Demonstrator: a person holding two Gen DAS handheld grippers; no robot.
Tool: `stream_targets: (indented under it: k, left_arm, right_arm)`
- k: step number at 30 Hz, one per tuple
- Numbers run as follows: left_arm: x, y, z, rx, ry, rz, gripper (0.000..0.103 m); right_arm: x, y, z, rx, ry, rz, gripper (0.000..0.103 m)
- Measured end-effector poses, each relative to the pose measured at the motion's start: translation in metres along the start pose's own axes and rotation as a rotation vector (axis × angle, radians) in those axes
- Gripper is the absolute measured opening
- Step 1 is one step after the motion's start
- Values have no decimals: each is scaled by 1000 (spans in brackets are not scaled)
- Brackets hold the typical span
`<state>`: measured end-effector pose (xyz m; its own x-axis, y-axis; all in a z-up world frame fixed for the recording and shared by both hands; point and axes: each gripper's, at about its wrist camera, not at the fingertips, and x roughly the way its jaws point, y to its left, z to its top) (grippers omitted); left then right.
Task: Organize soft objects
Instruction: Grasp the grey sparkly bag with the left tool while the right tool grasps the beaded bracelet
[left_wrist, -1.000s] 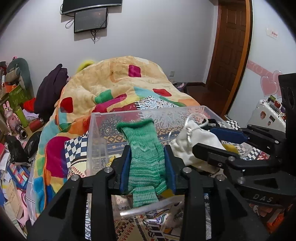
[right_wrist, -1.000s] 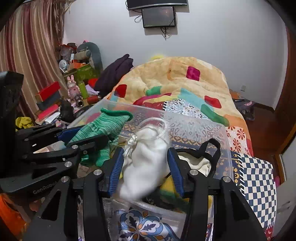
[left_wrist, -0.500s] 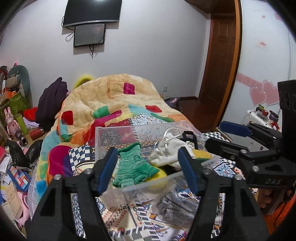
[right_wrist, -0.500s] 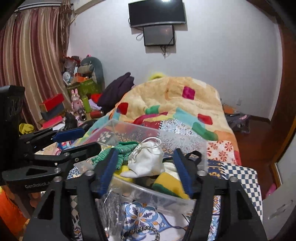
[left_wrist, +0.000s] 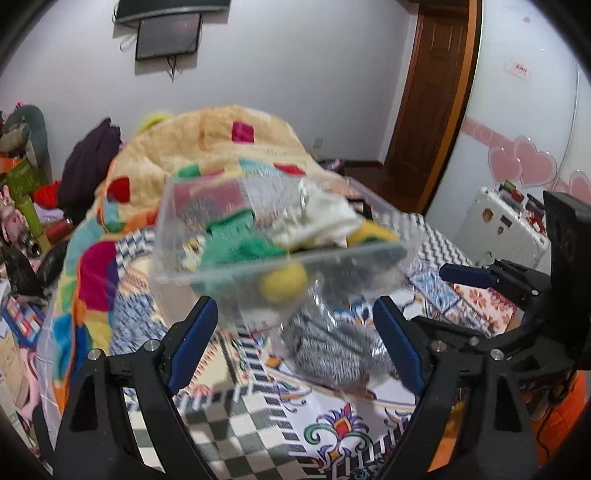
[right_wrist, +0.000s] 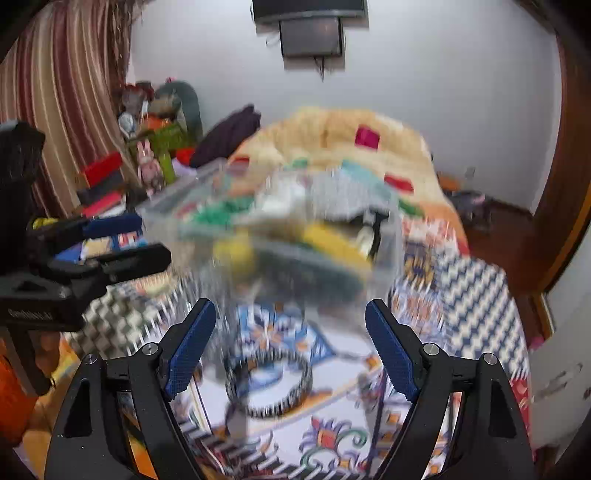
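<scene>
Both grippers are hanging open and empty over the patterned bedspread (left_wrist: 258, 417), just short of the clear bin (left_wrist: 173, 229). The left gripper (left_wrist: 295, 336) is showing wide-spread jaws with nothing between its blue pads, and the right gripper (right_wrist: 291, 343) is standing the same way, well parted and holding nothing. The bin is sitting on the bed ahead of them and is already carrying a good load: a green knit (left_wrist: 236, 243) is lying toward its left side, a white pouch (left_wrist: 317, 221) is resting on top toward the right, and something yellow (left_wrist: 284, 280) is pressing against the near wall. Judging by this, most of the sorting is looking done. What is left seems to be lying outside the bin: a striped grey item (left_wrist: 328, 350) in a clear wrapper is sitting on the bedspread just in front of the bin, between the left gripper's fingers in its view, and a striped band (right_wrist: 267, 380) is lying in a ring on the cover near the right gripper. Both views are blurring, the right one heavily, so finer detail of these two things cannot be told.
</scene>
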<state>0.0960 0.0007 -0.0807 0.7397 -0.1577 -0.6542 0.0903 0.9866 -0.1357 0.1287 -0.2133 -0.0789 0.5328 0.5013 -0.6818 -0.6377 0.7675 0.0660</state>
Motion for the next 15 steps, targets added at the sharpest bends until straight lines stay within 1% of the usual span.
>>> stream_targets:
  k: [2, 8, 10, 11, 12, 13, 14, 15]
  left_arm:
    - [10, 0, -5, -10, 30, -2, 87]
    - [24, -5, -15, -22, 80, 1, 86]
    - [29, -6, -19, -36, 96, -10, 86]
    - [33, -7, -21, -39, 107, -18, 86]
    - [34, -8, -22, -41, 113, -22, 83]
    - [37, -9, -23, -42, 118, -28, 81]
    - [39, -10, -24, -43, 126, -36, 76]
    - [41, -12, -25, -44, 133, -45, 70]
  right_arm:
    - [10, -2, -8, 6, 39, 1, 81]
    - [14, -11, -27, 28, 84, -27, 81]
    - [15, -17, -32, 52, 98, -18, 81]
    - [14, -19, -34, 63, 101, -12, 77]
    - [13, -20, -35, 70, 104, -8, 66]
    - [13, -19, -37, 70, 111, -3, 60]
    - [13, -19, -38, 69, 119, 1, 50]
    - [12, -18, -39, 59, 112, -17, 45]
